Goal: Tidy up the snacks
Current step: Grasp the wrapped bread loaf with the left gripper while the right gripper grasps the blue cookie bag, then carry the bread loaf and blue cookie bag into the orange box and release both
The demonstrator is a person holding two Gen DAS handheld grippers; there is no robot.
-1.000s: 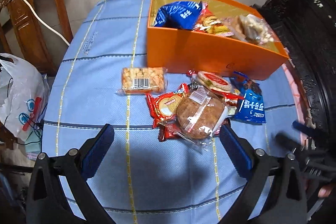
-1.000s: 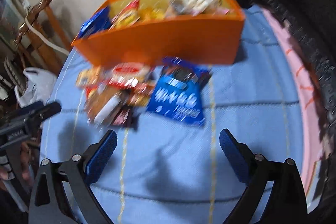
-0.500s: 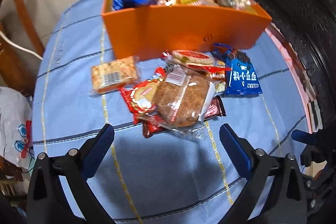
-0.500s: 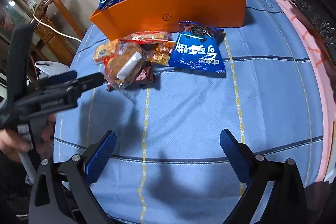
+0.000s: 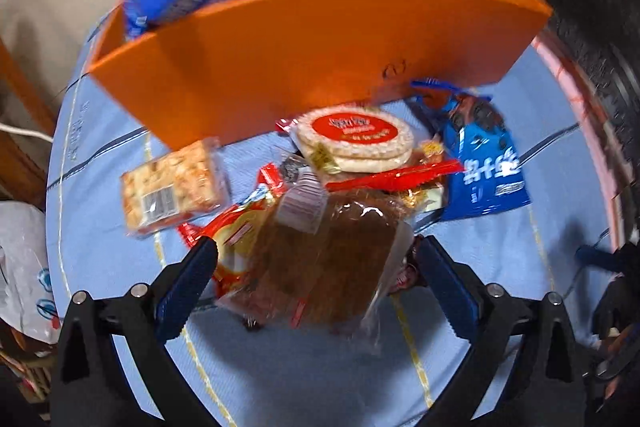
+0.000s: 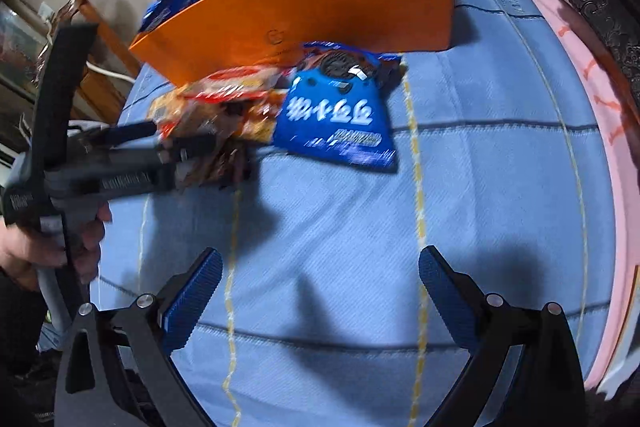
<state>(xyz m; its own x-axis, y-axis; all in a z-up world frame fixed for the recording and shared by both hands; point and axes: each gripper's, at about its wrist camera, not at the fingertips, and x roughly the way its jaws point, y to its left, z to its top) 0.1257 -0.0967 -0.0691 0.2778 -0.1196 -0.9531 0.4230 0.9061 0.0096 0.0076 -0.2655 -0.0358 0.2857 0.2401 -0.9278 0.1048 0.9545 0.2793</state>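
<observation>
Left hand-held gripper (image 5: 316, 269) spread around brown cake packet (image 5: 320, 263); right hand-held gripper (image 6: 320, 283) spread, empty.

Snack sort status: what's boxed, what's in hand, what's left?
Boxed: several packs already sit in the orange box. In hand: nothing; the left tool is open around the brown cake pack, the right tool open over bare cloth. Left: the pile, including the blue bag.

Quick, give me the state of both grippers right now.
Left gripper: open, jaws on either side of the brown cake packet, not closed on it.
Right gripper: open, holding nothing, over the blue tablecloth.
</observation>
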